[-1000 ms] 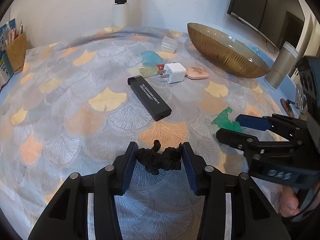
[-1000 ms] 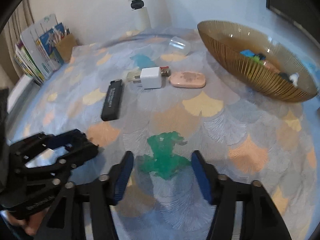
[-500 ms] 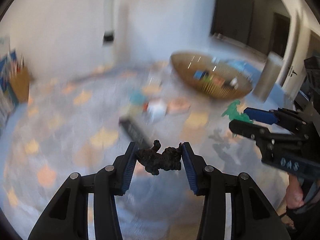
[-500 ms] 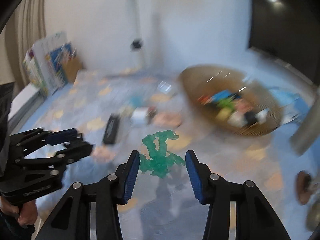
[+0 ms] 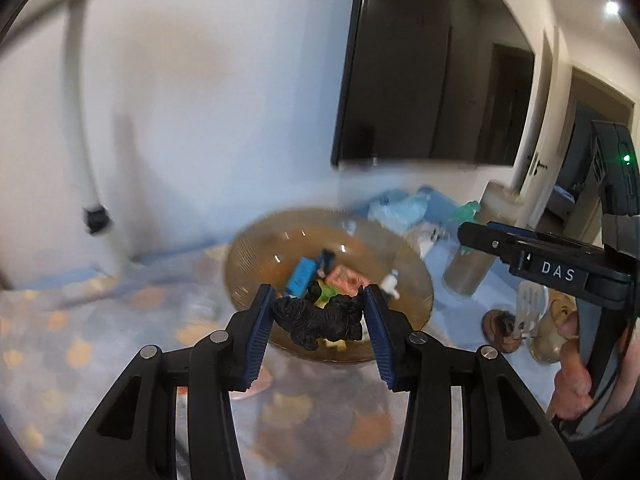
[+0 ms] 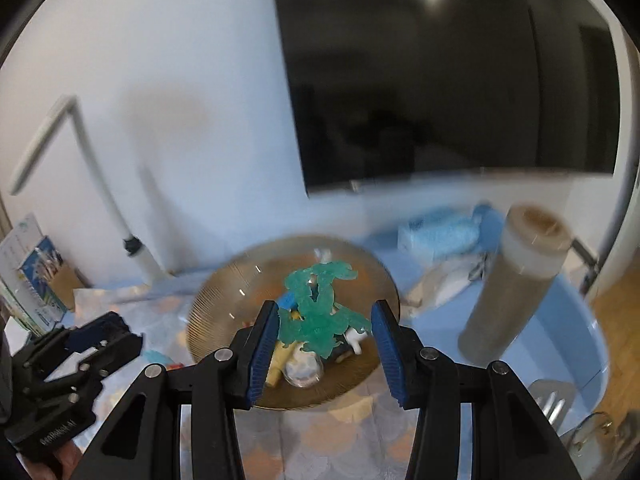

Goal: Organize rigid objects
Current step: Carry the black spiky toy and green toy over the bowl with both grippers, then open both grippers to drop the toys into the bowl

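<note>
left gripper (image 5: 319, 320) — both blue-padded jaws pressed against the ends of a black figurine (image 5: 318, 322), which spans the narrow gap between them and is carried clear of the table. seen from the left wrist, the figurine hangs in front of the near rim of an amber ribbed bowl (image 5: 248, 264); whether it is directly above the bowl cannot be told. the bowl already contains a blue block (image 5: 301, 276), a pink piece (image 5: 344, 280) and a small white item (image 5: 390, 282), among other things too blurred to name.

right gripper (image 6: 325, 330) — jaws set wider, with a green figurine (image 6: 318, 312) between the pads. its lower left limb touches the left pad; contact with the right pad is not clear, so the firmness of the hold cannot be told. from the right wrist the green figurine appears over the interior of the same bowl (image 6: 208, 308), above a cluster of small objects lying inside.

surroundings — the bowl stands on a tablecloth (image 5: 60, 344) with an orange and grey fan pattern. a tall frosted cylinder (image 6: 516, 280) stands upright to the right of the bowl, apart from it. a dark wall-mounted screen (image 6: 448, 80) fills the wall behind. a white lamp arm (image 6: 96, 184) rises at the left. each wrist view also shows the other gripper at its edge
</note>
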`<state>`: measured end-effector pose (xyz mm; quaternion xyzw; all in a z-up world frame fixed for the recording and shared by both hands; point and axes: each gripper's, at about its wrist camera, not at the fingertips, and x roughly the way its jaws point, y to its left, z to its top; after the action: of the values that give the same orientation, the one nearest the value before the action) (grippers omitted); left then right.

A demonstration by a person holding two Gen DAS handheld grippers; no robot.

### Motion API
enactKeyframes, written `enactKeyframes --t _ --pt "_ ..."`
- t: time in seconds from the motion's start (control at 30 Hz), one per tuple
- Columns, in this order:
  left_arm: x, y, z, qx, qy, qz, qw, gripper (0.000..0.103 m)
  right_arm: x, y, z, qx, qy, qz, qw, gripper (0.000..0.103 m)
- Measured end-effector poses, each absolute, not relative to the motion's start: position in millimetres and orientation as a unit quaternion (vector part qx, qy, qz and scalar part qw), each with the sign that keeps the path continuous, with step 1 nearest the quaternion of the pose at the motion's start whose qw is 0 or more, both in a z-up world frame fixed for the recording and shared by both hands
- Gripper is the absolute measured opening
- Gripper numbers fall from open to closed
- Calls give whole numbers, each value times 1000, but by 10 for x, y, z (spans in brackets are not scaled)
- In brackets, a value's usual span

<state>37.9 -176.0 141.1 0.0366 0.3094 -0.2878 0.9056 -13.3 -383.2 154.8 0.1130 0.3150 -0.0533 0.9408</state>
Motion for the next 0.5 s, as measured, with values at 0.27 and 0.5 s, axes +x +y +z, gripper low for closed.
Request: enactKeyframes --t 0.27,0.5 --pt "651 -2048 874 45 366 -286 884 42 267 -3934 931 133 388 -42 911 47" --pt "792 -1989 995 19 350 -277 895 84 488 -3925 918 142 385 -9 912 52"
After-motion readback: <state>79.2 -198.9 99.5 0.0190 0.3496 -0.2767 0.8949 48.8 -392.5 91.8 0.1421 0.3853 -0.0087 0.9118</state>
